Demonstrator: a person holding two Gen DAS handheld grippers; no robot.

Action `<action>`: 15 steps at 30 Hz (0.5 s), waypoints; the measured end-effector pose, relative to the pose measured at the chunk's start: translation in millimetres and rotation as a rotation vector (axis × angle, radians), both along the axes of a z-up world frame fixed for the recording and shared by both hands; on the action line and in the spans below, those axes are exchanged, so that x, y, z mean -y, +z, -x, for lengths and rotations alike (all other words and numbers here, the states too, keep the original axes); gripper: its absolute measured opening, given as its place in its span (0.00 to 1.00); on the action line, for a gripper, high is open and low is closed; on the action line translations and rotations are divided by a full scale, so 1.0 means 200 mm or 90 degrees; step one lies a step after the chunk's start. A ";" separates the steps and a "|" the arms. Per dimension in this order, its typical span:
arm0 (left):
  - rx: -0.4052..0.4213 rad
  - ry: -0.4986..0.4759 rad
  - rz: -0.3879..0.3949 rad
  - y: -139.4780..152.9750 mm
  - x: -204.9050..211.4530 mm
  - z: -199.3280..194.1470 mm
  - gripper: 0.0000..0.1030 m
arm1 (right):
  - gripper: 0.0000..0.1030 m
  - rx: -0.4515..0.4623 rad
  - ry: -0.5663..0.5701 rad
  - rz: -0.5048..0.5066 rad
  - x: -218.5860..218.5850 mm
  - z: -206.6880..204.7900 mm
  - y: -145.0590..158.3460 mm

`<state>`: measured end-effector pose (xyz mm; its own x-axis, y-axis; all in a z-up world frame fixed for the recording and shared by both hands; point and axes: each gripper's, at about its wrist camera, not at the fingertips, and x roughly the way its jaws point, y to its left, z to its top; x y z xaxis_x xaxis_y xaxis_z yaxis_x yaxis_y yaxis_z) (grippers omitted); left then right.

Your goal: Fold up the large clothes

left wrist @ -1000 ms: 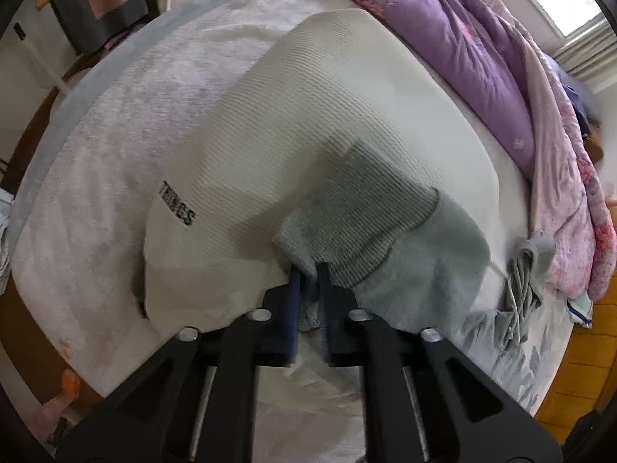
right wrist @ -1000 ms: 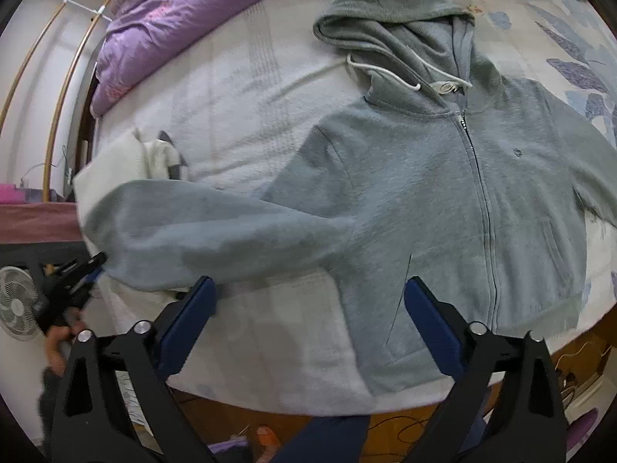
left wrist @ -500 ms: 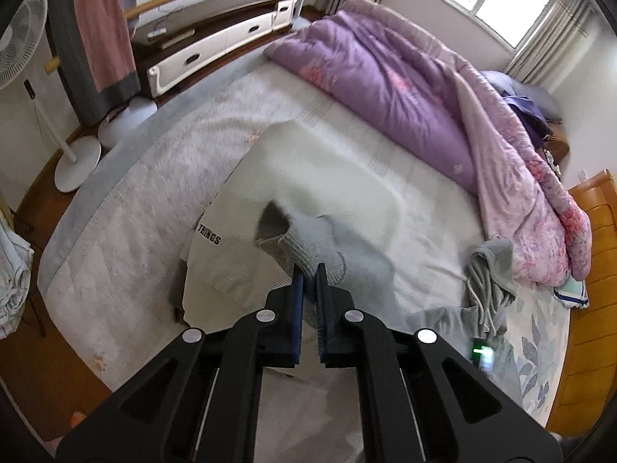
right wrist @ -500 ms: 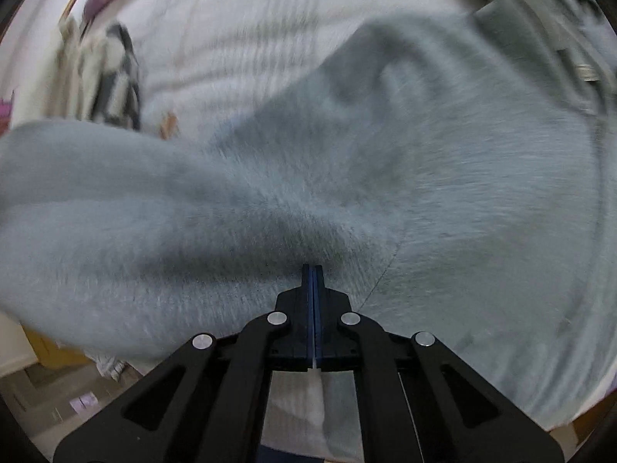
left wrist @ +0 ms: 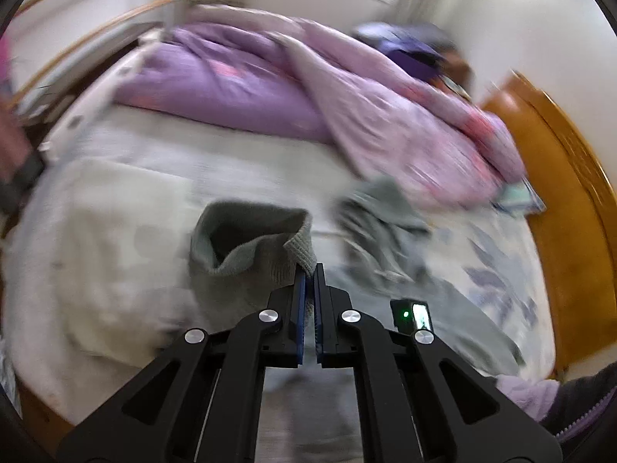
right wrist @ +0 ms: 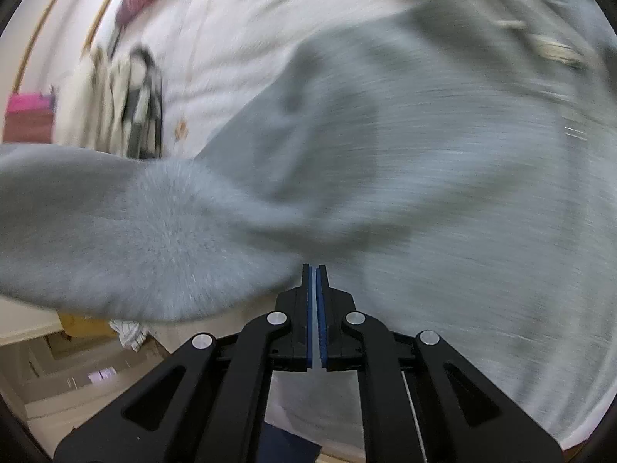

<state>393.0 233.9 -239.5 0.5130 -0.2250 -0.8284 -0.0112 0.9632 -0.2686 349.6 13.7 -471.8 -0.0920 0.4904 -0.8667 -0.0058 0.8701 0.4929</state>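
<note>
A grey zip hoodie lies spread on the bed. My left gripper is shut on the ribbed cuff of one sleeve and holds it lifted above the bed. The hoodie's hood lies bunched beyond it. My right gripper is shut on the hoodie's fabric near the armpit, where the raised sleeve meets the body. Both views are blurred by motion.
A cream sweater lies on the bed under the lifted cuff. A purple and pink duvet is heaped along the far side. A wooden headboard stands at the right. The person's sleeve shows at lower right.
My left gripper has lifted the cuff higher and swung right toward the hood. My right gripper, open a second ago, has shut on the hoodie and stays shut.
</note>
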 end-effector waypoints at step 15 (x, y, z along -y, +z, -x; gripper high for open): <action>-0.122 -0.252 0.021 -0.91 1.74 -0.12 0.04 | 0.04 -0.002 -0.269 0.060 1.49 0.44 0.11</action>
